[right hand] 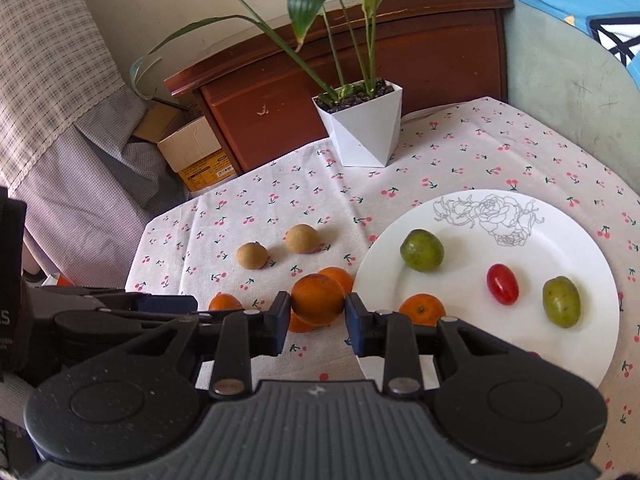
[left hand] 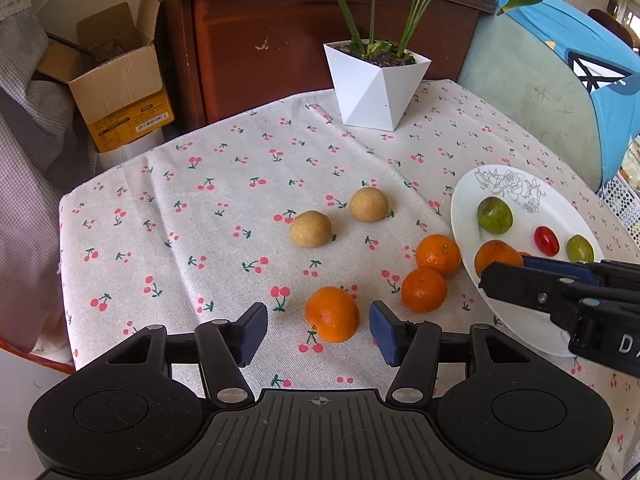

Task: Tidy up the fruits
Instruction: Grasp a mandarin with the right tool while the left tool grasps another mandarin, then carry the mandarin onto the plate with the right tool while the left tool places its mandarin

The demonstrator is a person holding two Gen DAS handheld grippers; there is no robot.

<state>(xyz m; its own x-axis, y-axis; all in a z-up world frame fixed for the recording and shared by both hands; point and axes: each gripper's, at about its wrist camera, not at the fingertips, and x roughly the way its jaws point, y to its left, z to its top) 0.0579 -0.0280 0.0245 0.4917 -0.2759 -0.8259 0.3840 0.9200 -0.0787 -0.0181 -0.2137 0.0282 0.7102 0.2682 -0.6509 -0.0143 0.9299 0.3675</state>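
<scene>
My right gripper (right hand: pixel 317 322) is shut on an orange (right hand: pixel 318 299) and holds it just above the cloth by the left rim of the white plate (right hand: pixel 560 360). The plate holds two green fruits (right hand: pixel 422 250), a red cherry tomato (right hand: pixel 502 284) and an orange (right hand: pixel 422 309). My left gripper (left hand: pixel 318 330) is open, its jaws on either side of an orange (left hand: pixel 332 314) on the cloth. Two more oranges (left hand: pixel 424 290) lie near the plate (left hand: pixel 520 320). Two tan round fruits (left hand: pixel 310 229) lie further back.
A white faceted pot with a green plant (left hand: pixel 374 84) stands at the back of the cherry-print tablecloth (left hand: pixel 180 220). A cardboard box (left hand: pixel 116 92) and a wooden cabinet (left hand: pixel 260 48) are behind the table. The table's left edge is near.
</scene>
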